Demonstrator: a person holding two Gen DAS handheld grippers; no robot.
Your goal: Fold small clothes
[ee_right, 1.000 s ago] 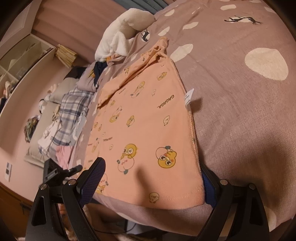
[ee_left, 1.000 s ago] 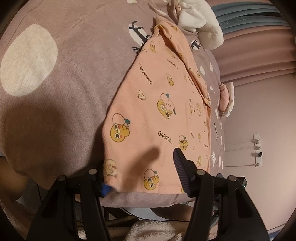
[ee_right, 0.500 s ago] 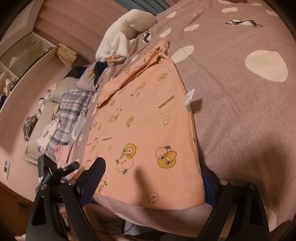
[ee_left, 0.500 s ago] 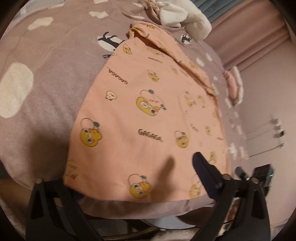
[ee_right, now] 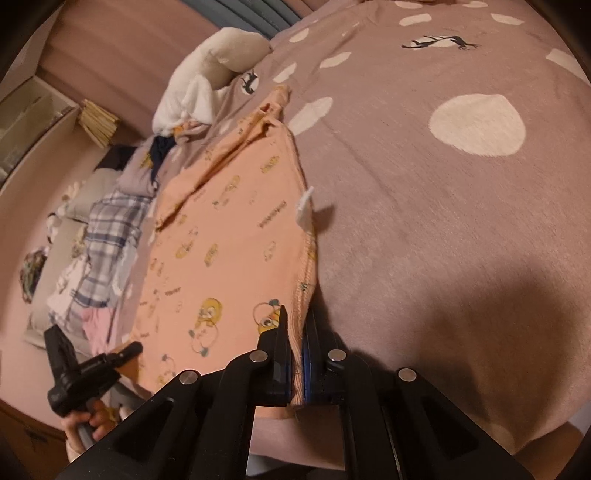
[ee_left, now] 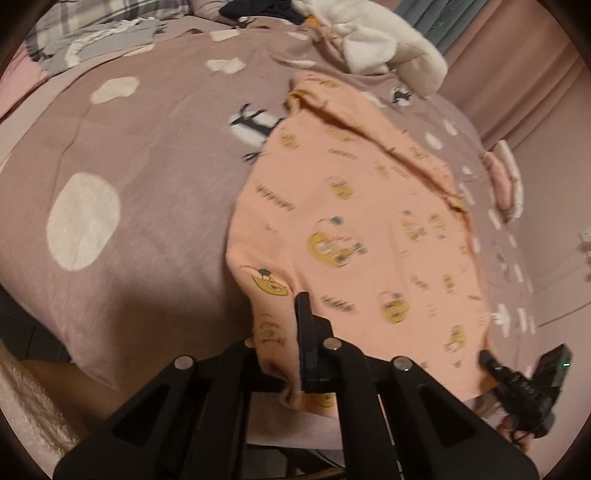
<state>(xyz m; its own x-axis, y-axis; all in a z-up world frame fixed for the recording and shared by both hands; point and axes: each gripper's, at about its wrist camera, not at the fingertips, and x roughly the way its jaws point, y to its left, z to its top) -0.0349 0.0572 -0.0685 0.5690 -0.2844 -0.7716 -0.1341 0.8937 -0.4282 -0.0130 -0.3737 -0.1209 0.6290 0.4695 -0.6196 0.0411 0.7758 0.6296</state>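
Peach-orange cotton child's top (ee_left: 369, 221) printed with yellow cartoon chicks and small lettering lies spread on a mauve bedspread with cream spots (ee_left: 147, 177), its hem at the near edge of the bed and its neck end bunched toward a white fluffy blanket (ee_left: 388, 48). A white care label (ee_right: 306, 206) sticks up from one side seam. The left gripper (ee_left: 301, 321) is clamped on the hem corner at one side, where the cloth puckers and lifts; the right gripper (ee_right: 293, 332) pinches the opposite hem corner, with the stitched edge caught between its blue pads. A second ago both sets of jaws stood wide astride the flat hem; they have just been closing and now bite the fabric. The left view has also swung, so more bedspread and a grey plaid garment (ee_left: 92, 22) show
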